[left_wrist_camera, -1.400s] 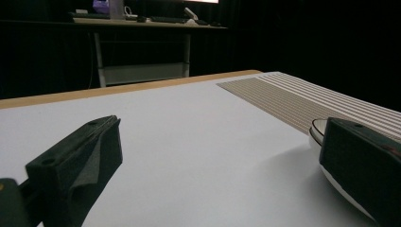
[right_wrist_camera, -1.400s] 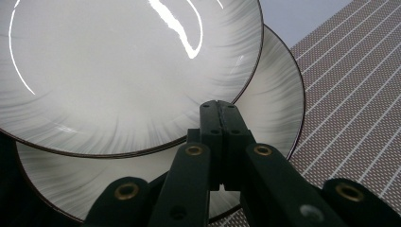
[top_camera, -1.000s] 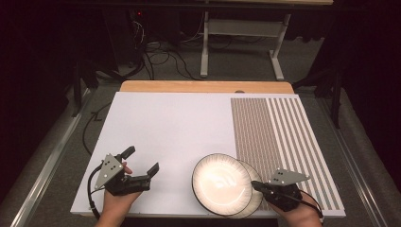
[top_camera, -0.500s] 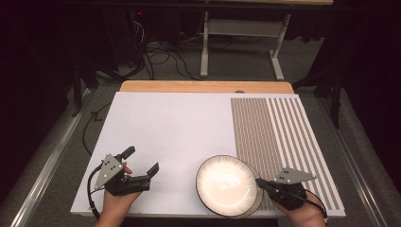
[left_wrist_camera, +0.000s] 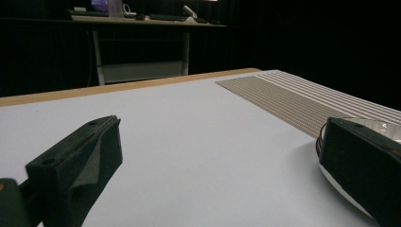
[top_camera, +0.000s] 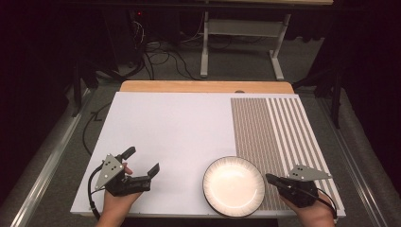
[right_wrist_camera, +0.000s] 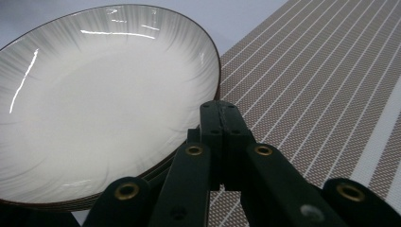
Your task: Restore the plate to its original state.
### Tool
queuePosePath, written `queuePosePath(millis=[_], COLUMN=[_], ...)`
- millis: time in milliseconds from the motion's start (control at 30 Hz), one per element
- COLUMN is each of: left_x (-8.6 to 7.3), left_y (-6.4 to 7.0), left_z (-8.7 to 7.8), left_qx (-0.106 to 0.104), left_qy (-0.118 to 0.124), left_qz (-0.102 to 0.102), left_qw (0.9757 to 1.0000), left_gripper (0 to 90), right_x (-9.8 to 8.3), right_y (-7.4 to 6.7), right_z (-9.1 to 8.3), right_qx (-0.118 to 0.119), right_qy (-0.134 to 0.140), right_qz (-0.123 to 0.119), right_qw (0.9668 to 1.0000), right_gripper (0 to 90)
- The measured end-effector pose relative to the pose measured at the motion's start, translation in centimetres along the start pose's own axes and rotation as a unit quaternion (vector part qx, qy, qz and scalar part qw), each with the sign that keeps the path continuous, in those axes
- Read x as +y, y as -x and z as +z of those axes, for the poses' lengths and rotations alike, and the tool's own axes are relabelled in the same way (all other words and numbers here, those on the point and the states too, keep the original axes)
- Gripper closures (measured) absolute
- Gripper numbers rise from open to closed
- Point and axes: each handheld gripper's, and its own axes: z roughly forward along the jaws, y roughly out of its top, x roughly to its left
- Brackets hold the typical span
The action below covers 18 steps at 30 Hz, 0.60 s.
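White table top (top_camera: pixel 179 132), wood strip along its far edge; person's hands come in at the near edge. Striped mat (top_camera: pixel 274 137) ahead of and under the right gripper (top_camera: pixel 270 178).

Plate (top_camera: pixel 233 186), pale with a dark rim, sits just ahead-left of the right gripper, near edge of table, its right side lapping onto the mat. In the right gripper view more rims show under it (right_wrist_camera: pixel 108 94), so likely a short stack; count unclear.

Right gripper (right_wrist_camera: pixel 221 123): jaws together, tips beside the plate rim, nothing between them. Touching or just short of it, cannot tell.

Left gripper (top_camera: pixel 142 163): jaws wide apart, empty, resting low over bare table; plate well off to its right, seen behind its right jaw (left_wrist_camera: pixel 378 130).

Step, as judged: plate stack set down or nudged into place, right side. Next move likely needs the right jaws opened before any grip on the rim.
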Motion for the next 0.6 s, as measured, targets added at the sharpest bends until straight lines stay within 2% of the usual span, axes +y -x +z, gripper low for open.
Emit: queuePosePath(millis=[67, 133, 167, 267, 300, 333, 367, 400, 467, 500, 533, 567, 600], left_x=[0.0, 0.0, 0.0, -0.2, -0.2, -0.2, -0.2, -0.2, -0.2, -0.2, -0.2, -0.1, -0.1], left_y=[0.0, 0.0, 0.0, 0.1, 0.1, 0.1, 0.1, 0.2, 0.2, 0.2, 0.2, 0.2, 0.2], left_z=[0.0, 0.0, 0.1, 0.3, 0.3, 0.4, 0.4, 0.4, 0.5, 0.5, 0.5, 0.5, 0.5], left_qx=[0.000, 0.000, 0.000, 0.007, 0.007, 0.009, 0.010, 0.010, 0.011, 0.011, 0.012, 0.012, 0.012], left_qy=[-0.001, -0.005, -0.007, -0.023, -0.023, -0.027, -0.029, -0.031, -0.041, -0.041, -0.043, -0.045, -0.046], left_qz=[0.000, 0.000, 0.001, 0.012, 0.012, 0.014, 0.015, 0.016, 0.017, 0.017, 0.017, 0.017, 0.016], left_qw=[1.0000, 1.0000, 1.0000, 0.9996, 0.9996, 0.9995, 0.9994, 0.9993, 0.9989, 0.9989, 0.9988, 0.9988, 0.9988], left_gripper=[0.8, 0.8, 0.8, 0.8, 0.8, 0.8, 0.8, 0.8, 0.8, 0.8, 0.8, 0.8, 0.8], right_x=[0.0, 0.0, 0.0, 0.0, 0.0, 0.0, 0.0, 0.0, -0.2, -0.2, -0.2, -0.3, -0.3], right_y=[0.2, 0.4, 0.4, 1.0, 1.0, 1.4, 1.4, 1.7, 1.9, 1.9, 2.0, 2.1, 2.3], right_z=[-0.2, -0.3, -0.3, -0.7, -0.7, -1.1, -1.1, -1.2, -1.4, -1.4, -1.5, -1.6, -1.9], right_qx=[-0.007, -0.015, -0.015, -0.036, -0.036, -0.050, -0.050, -0.058, -0.068, -0.068, -0.073, -0.079, -0.082], right_qy=[0.008, 0.014, 0.014, 0.035, 0.035, 0.050, 0.050, 0.063, 0.083, 0.083, 0.092, 0.103, 0.117], right_qz=[0.005, 0.013, 0.013, 0.032, 0.032, 0.039, 0.039, 0.044, 0.046, 0.046, 0.048, 0.049, 0.054], right_qw=[0.9999, 0.9997, 0.9997, 0.9982, 0.9982, 0.9967, 0.9967, 0.9953, 0.9932, 0.9932, 0.9919, 0.9904, 0.9882], right_gripper=[89.7, 83.3, 83.3, 69.9, 69.9, 60.1, 60.1, 49.9, 40.1, 40.1, 35.0, 28.8, 18.0])
